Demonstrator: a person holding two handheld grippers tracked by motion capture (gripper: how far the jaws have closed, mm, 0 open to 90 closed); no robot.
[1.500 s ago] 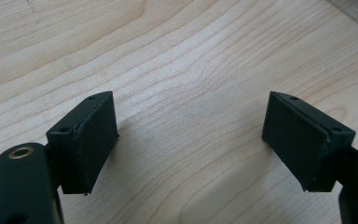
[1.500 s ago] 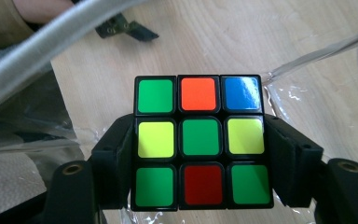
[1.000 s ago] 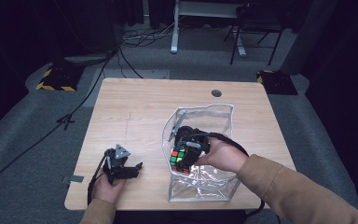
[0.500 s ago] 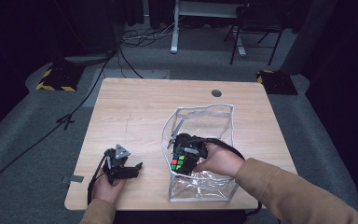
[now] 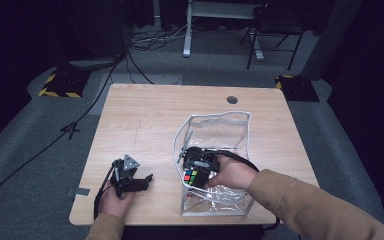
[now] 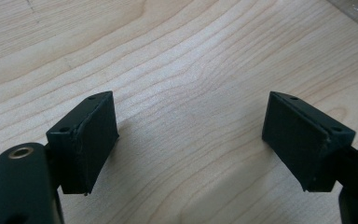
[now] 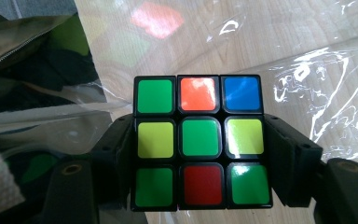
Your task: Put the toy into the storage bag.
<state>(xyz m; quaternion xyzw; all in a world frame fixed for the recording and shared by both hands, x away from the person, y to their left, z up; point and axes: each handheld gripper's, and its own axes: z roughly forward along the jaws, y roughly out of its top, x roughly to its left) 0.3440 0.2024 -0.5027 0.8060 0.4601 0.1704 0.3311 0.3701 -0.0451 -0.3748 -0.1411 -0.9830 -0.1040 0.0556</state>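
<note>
Right gripper (image 7: 199, 154) is clamped on the puzzle cube (image 7: 199, 142), one jaw flat against each side of its middle and lower rows; grip looks square, no visible tilt. In the high view the right gripper (image 5: 196, 170) and cube (image 5: 192, 177) sit inside the mouth of the clear plastic bag (image 5: 230, 130), which lies open on the wooden table (image 5: 145, 115). The right gripper view shows crinkled clear film and wood grain beyond the cube, with the bag's zipper edge at upper left.

Left gripper (image 5: 139, 181) rests low on the table, well apart from the bag; in its own view the left gripper (image 6: 191, 140) stands wide with nothing between the jaws, bare wood underneath.

Judgement: step in hand is either placing the cube into the bag or lifting it out; cannot tell which. Either way the next move calls for keeping the jaws off the film so it does not snag, and the free left gripper could steady the bag's rim.
</note>
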